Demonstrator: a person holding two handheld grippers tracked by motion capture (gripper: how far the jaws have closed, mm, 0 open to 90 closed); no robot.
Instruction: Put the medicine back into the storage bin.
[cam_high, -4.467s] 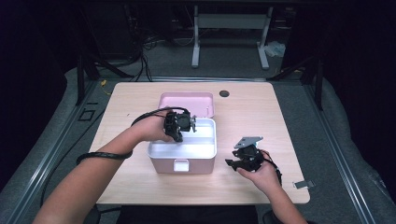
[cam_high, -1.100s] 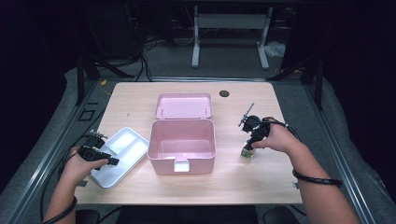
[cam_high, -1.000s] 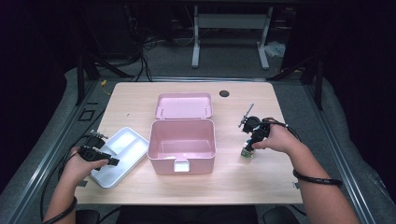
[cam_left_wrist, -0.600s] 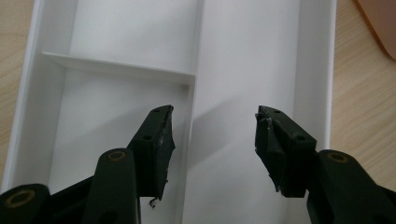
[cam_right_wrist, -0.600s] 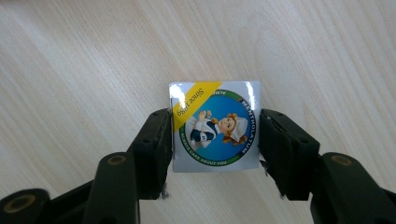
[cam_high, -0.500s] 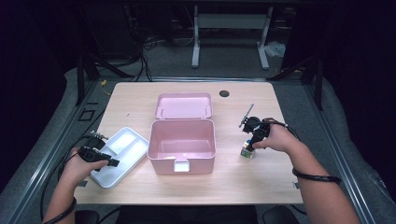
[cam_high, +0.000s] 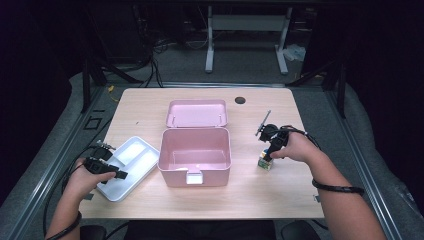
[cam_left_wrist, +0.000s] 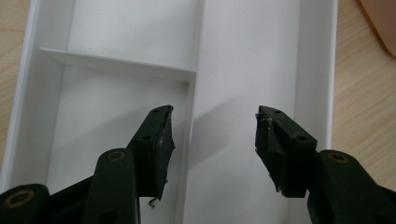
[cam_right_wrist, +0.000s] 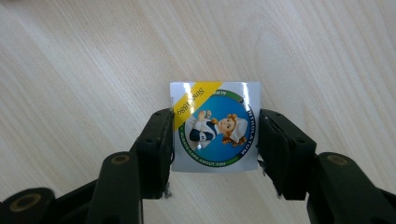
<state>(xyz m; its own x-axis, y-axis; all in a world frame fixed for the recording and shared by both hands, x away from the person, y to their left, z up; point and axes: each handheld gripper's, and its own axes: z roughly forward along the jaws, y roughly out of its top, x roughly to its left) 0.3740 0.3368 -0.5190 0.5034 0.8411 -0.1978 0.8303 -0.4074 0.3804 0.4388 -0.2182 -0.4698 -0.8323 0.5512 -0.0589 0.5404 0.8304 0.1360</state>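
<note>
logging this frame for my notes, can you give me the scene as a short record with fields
surface: wooden table
centre: pink box, open and empty, its lid lying flat behind it
left side: white divided tray, compartments empty
right side: small printed cube standing on the table
left gripper: jaws open over the tray, nothing between them
right gripper: jaws have just been closing, pads against both sides of the cube
cube top: round blue cartoon label with a yellow band

The table (cam_high: 150, 110) is lit evenly from above while the room around stays dark. Glare sits on the glossy box (cam_right_wrist: 215, 127), and the white tray (cam_left_wrist: 252, 56) looks slightly overexposed.
</note>
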